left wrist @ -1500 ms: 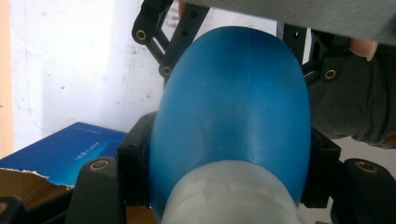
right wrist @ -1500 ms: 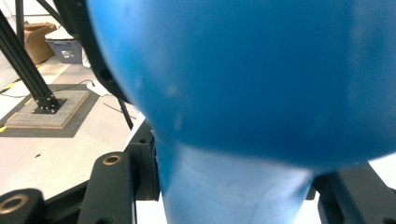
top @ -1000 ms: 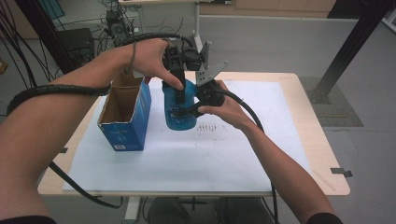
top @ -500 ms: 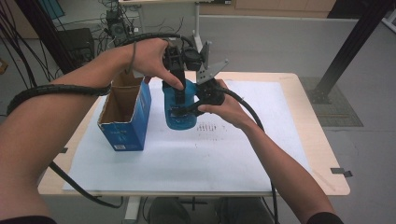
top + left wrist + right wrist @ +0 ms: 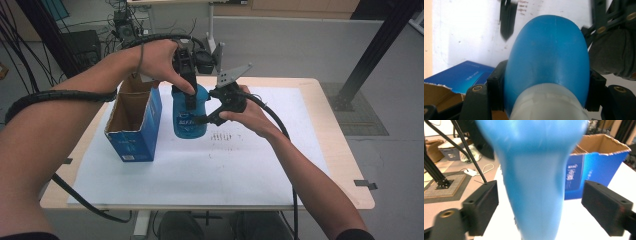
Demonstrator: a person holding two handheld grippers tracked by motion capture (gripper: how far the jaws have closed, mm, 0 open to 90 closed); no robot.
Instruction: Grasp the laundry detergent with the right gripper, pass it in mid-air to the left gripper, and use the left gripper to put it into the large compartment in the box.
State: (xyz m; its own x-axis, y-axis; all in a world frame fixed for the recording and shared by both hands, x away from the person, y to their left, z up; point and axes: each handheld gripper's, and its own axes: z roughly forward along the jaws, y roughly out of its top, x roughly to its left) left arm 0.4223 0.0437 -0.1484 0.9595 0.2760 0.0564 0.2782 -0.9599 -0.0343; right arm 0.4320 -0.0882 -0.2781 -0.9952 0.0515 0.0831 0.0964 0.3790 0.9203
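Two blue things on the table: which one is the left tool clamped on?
The blue bottle, gripped by the left tool near its white top; the open blue box stands free beside it.

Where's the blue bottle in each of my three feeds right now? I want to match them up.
High view: the blue bottle stands at table centre, right of the open blue box.
Left gripper view: the blue bottle rises mid-frame, its pale neck clamped between the jaws.
Right gripper view: the blue bottle sits blurred between open jaws, pads apart from it.
Shared landmark: the open blue box.
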